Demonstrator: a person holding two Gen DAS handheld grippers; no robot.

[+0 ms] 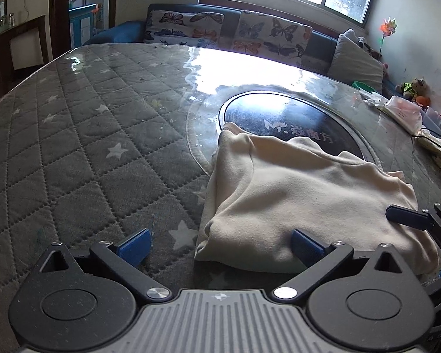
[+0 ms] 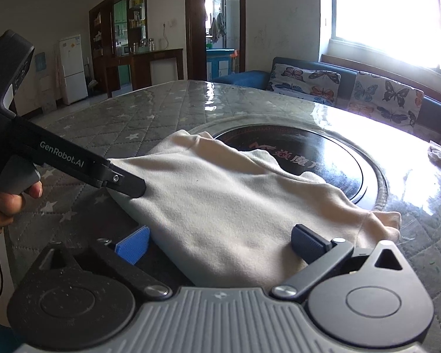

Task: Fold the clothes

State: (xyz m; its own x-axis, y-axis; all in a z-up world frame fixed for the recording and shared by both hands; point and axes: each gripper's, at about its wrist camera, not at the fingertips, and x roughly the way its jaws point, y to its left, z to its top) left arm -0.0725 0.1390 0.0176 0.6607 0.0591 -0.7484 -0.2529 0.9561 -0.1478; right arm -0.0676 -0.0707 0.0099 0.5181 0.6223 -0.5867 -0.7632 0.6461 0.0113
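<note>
A cream garment [image 1: 302, 194] lies folded into a rough rectangle on the table, partly over the black round centre plate [image 1: 294, 117]. My left gripper [image 1: 220, 245] is open at the garment's near left corner; its right finger rests on the cloth, its left finger over the quilted cover. In the right wrist view the garment [image 2: 235, 200] fills the middle. My right gripper [image 2: 220, 242] is open, its jaws straddling the garment's near edge. The left gripper's body [image 2: 73, 161] reaches in from the left, its tip touching the cloth.
The table wears a grey quilted star cover [image 1: 88, 147] under clear plastic. Plastic bags and small items [image 1: 411, 114] sit at the right edge. A sofa with butterfly cushions [image 1: 235, 35] stands behind the table, under a window.
</note>
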